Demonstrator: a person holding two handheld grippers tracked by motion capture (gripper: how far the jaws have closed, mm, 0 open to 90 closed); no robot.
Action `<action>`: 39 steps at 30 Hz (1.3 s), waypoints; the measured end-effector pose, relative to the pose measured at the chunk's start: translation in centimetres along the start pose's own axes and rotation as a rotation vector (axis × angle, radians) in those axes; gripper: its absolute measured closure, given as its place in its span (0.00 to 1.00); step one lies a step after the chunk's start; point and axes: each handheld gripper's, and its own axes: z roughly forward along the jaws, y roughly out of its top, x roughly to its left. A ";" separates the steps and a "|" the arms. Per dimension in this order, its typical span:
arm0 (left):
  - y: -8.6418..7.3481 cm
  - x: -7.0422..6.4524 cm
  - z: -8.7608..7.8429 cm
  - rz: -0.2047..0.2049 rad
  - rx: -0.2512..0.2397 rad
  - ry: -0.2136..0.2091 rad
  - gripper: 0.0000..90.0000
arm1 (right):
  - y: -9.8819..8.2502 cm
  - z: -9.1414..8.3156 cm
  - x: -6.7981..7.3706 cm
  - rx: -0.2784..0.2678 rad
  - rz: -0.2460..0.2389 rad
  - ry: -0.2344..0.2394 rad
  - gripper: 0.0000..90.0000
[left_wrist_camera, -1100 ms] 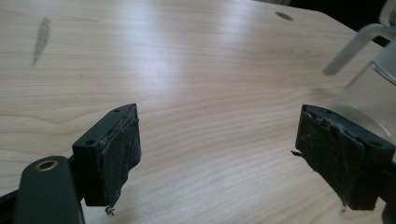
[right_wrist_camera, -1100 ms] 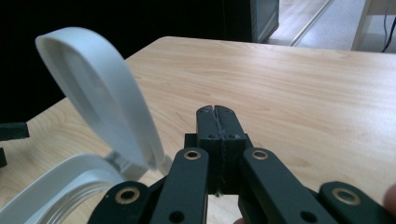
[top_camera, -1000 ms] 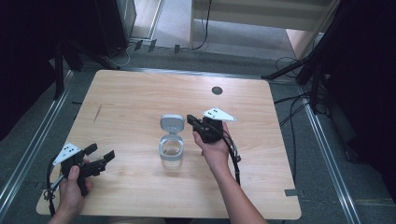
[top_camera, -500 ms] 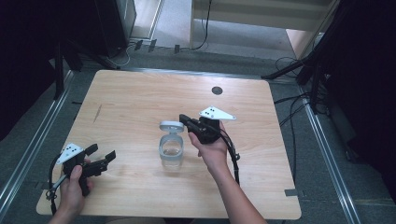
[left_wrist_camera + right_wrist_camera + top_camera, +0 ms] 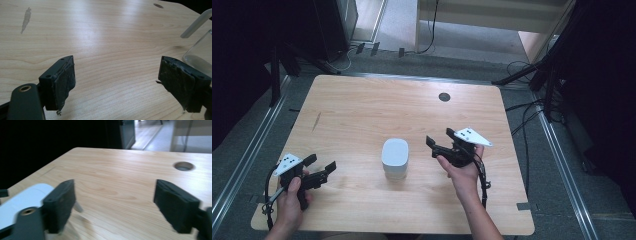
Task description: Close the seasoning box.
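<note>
A clear jar (image 5: 395, 170) stands in the middle of the wooden table (image 5: 362, 105), with a white rounded lid (image 5: 395, 151) sitting on top of it. My right gripper (image 5: 434, 146) is open a short way to the jar's right, pointing at it and holding nothing. In the right gripper view, the lid (image 5: 27, 197) shows just past the left jaw of the open gripper (image 5: 115, 205). My left gripper (image 5: 320, 163) is open near the front left corner, apart from the jar. In the left gripper view, the open gripper (image 5: 117, 82) has the jar (image 5: 200, 53) at the right edge.
A round cable hole (image 5: 444, 97) lies in the table's far right part. A dark smear (image 5: 316, 121) marks the left side. Dark stands and cables surround the table on the floor.
The lid, which lay behind the jar, was carried by my right gripper onto the jar's top. The right gripper let go and drew back to the right. The left gripper barely moved.
</note>
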 end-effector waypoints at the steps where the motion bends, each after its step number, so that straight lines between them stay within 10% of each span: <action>1: 0.0 0.0 0.0 0.000 0.000 0.000 0.16 | 0.0 0.0 0.0 0.000 0.000 0.000 0.16; 8: -0.1 -0.1 0.0 0.004 -0.003 0.005 0.16 | -1.8 -2.7 -3.1 0.017 0.007 -0.116 0.16; 39: -0.1 -0.1 0.0 0.010 0.000 0.016 0.16 | -8.9 -13.1 -10.5 0.070 0.105 -0.305 0.17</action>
